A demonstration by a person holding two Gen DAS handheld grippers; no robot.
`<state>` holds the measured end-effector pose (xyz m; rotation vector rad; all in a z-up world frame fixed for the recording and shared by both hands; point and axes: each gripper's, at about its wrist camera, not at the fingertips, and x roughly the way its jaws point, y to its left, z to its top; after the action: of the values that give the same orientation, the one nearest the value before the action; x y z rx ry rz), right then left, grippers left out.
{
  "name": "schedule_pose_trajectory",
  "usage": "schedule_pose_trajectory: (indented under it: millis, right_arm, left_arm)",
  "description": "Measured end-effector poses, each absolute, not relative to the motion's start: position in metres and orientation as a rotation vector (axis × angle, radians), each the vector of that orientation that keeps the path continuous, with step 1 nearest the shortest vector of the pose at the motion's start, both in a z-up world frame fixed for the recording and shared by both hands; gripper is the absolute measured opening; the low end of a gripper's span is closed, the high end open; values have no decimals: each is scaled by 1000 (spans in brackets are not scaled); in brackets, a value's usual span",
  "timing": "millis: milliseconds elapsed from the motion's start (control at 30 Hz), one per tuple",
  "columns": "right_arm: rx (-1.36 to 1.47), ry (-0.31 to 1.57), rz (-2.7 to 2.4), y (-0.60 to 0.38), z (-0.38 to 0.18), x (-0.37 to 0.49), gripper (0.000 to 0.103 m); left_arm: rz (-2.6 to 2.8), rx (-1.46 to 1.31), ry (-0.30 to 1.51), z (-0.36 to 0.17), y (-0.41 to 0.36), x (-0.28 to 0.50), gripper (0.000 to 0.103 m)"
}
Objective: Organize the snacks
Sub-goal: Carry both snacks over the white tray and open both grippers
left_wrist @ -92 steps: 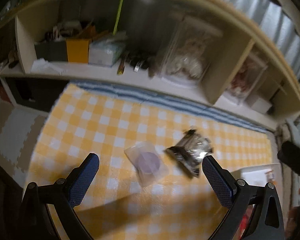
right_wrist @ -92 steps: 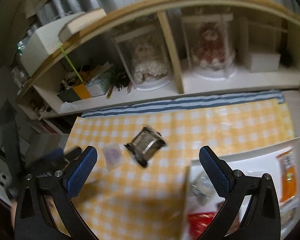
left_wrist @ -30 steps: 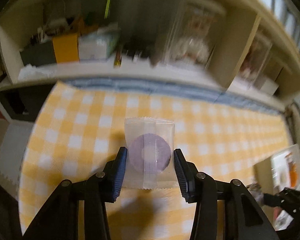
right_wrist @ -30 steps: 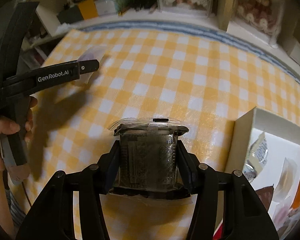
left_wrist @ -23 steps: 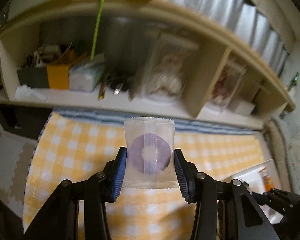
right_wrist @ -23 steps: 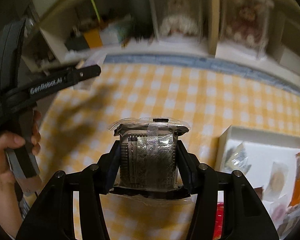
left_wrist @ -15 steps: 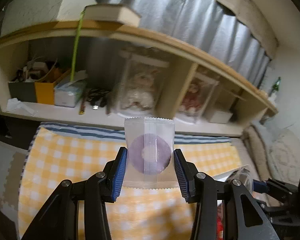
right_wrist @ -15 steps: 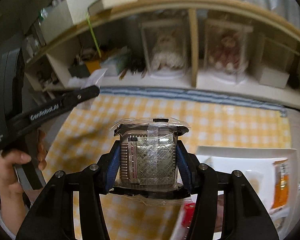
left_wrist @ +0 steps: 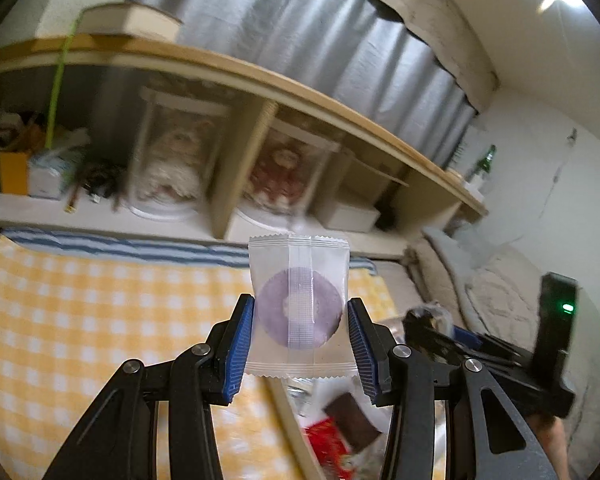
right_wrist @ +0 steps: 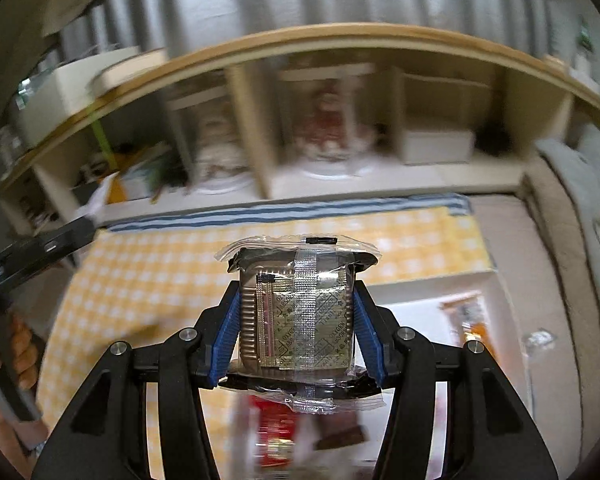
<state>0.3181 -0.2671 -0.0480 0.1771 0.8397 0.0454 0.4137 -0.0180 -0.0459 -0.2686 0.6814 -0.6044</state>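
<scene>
Two tools are at work, each carrying one snack. The left tool (left_wrist: pixel 299 340) is closed narrowly on a clear packet with a purple ring-shaped sweet (left_wrist: pixel 299 308), its blue pads (left_wrist: pixel 241 346) pressing the packet's two side edges; the packet stands upright, lifted above the yellow checked cloth (left_wrist: pixel 80 320). The right tool (right_wrist: pixel 296 330) is clamped on a clear-wrapped dark snack pack with an oxygen-absorber sachet (right_wrist: pixel 296 320), also held up off the cloth (right_wrist: pixel 148 280).

From the right wrist view a white tray (right_wrist: pixel 420 304) lies at 5 o'clock beneath the pack, holding several blurred wrapped snacks, a red one (right_wrist: pixel 272 432) and an orange one (right_wrist: pixel 470 320) among them. At 12 o'clock a wooden shelf (right_wrist: pixel 340 40) holds two cased dolls.
</scene>
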Motion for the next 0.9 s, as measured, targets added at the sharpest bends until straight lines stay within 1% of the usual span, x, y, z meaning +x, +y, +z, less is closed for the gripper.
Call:
schedule_pose_trajectory:
  millis: [233, 433, 767, 900]
  right_arm:
    - [176, 940, -113, -327, -92, 331, 54]
    - [100, 1065, -223, -353, -135, 351, 54]
    - [-138, 1185, -323, -345, -186, 366, 54]
    - [-130, 1194, -278, -338, -191, 371, 54]
  left_arm:
    - [-693, -232, 775, -83, -67, 431, 45]
    - [-732, -205, 859, -114, -111, 453, 45]
    - [-740, -154, 1005, -163, -180, 496, 45]
    - [-710, -115, 1035, -176, -197, 510, 45]
